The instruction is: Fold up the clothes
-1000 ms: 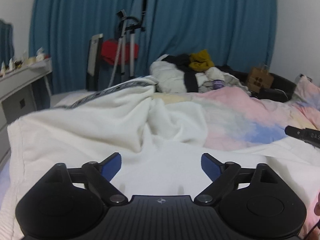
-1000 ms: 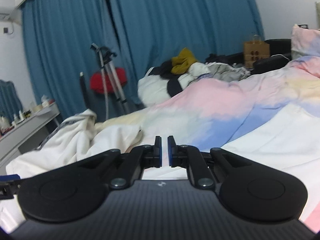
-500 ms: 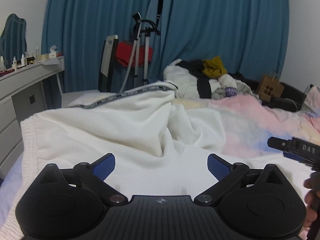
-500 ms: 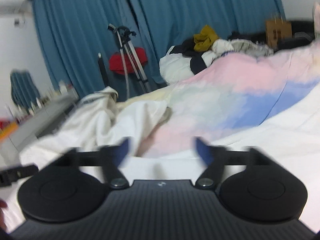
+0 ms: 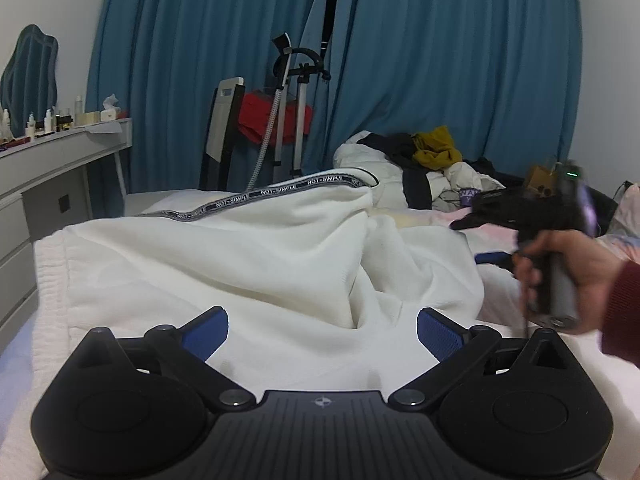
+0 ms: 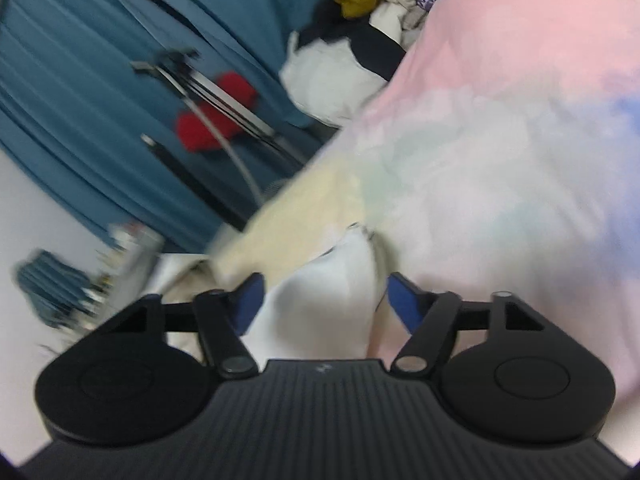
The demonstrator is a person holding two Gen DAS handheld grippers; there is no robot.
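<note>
A white garment [image 5: 240, 264] with a black lettered band lies crumpled on the bed. My left gripper [image 5: 322, 330] is open and empty, low over its near part. My right gripper [image 6: 323, 300] is open and tilted, with a fold of the white garment [image 6: 320, 300] between its blue fingers, not clamped. The right gripper [image 5: 492, 258] also shows blurred at the right of the left wrist view, held in a hand above the garment's right side.
A pastel pink and blue duvet [image 6: 500, 140] covers the bed. A pile of clothes [image 5: 420, 168] lies at the far end. A desk [image 5: 48, 168] stands at left; a chair and a stand with a red cloth [image 5: 276, 120] stand before blue curtains.
My right gripper opened from shut, swung left and tilted over the garment's fold. My left gripper stayed open and rose a little.
</note>
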